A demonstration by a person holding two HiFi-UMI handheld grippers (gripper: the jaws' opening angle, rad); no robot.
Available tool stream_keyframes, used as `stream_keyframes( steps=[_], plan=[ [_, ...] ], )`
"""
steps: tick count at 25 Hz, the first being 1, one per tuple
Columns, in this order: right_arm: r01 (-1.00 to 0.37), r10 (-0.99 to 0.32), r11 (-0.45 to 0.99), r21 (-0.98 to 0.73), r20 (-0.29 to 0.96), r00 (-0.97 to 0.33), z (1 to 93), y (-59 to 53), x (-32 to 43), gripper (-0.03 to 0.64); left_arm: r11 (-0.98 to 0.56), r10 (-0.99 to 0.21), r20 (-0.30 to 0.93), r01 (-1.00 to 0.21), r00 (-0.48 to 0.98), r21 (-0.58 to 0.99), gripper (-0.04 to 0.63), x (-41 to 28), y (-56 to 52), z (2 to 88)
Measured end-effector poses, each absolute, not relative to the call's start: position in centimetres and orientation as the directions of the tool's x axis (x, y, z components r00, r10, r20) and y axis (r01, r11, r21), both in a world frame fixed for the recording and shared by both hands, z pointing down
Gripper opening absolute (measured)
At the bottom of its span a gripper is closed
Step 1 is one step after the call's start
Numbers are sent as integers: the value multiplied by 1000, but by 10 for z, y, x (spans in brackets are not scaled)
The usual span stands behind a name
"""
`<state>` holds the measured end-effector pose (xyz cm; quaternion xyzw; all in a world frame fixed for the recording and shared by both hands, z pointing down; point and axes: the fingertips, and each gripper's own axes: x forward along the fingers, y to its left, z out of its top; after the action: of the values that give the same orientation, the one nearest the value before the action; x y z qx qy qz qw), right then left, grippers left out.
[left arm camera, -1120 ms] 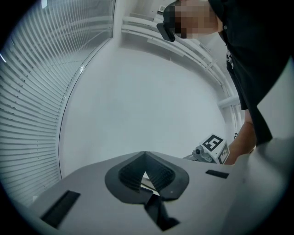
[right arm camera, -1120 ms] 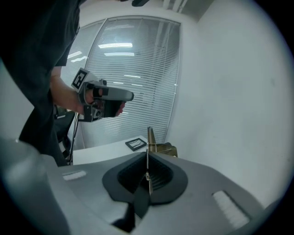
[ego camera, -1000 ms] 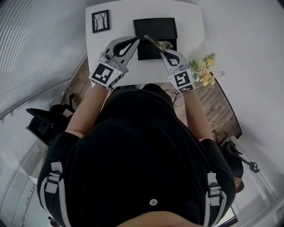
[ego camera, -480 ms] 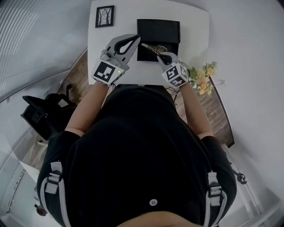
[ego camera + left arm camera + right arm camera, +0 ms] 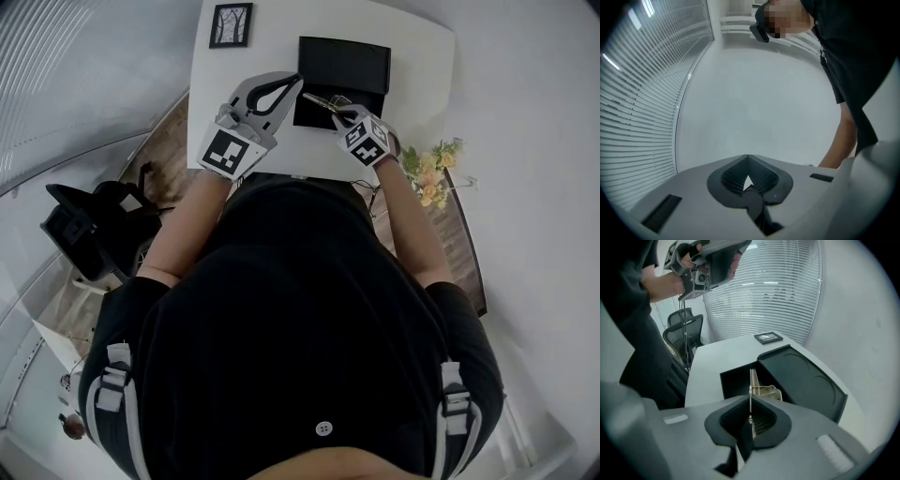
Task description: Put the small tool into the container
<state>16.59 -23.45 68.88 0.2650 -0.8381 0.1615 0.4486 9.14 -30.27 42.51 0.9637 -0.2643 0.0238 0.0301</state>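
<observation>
An open black container [image 5: 319, 114] lies on the white table [image 5: 262, 47], its lid [image 5: 344, 62] folded back beyond it. My right gripper [image 5: 335, 109] is shut on a small metal tool [image 5: 319, 98], a thin silvery strip with a pale folded part, held over the container's near edge. In the right gripper view the tool [image 5: 751, 383] sticks up from the right gripper [image 5: 750, 401], above the container's hollow [image 5: 735, 379] and beside the lid [image 5: 801, 376]. My left gripper [image 5: 296, 80] hovers left of the container, shut and empty. In its own view the left gripper [image 5: 748, 157] faces a bare wall.
A small framed picture [image 5: 232, 24] lies at the table's far left corner, also seen as the picture [image 5: 768, 337] past the container. Yellow flowers [image 5: 433, 171] stand off the table's right edge. An office chair [image 5: 89, 234] stands on the floor at the left.
My right gripper has moved forward and left with the tool, from the table's near edge to over the container. The left gripper has stayed beside the container.
</observation>
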Motion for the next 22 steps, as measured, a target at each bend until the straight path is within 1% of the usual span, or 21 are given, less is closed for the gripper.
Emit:
stream_keyframes(
  steps=[6,10,15,22],
  plan=[
    [-576,-192,809,-114,876,-443,709,-238,163,15,-852,-519,69,-522,852,35,8,90,-302,427],
    [-577,-159,802,-151,879,-450,716,-242,162,15,-848,-525,71,-528,848,35,8,89,-301,427],
    [-584,-167,798,-148,877,-451,717,-248,162,23,-848,-526,75,-530,847,34,8,90,-300,427],
    [-583,-215,809,-73,887,-409,715,-257,168,51,-846,-528,72,-532,846,40,8,91,-302,427]
  ],
)
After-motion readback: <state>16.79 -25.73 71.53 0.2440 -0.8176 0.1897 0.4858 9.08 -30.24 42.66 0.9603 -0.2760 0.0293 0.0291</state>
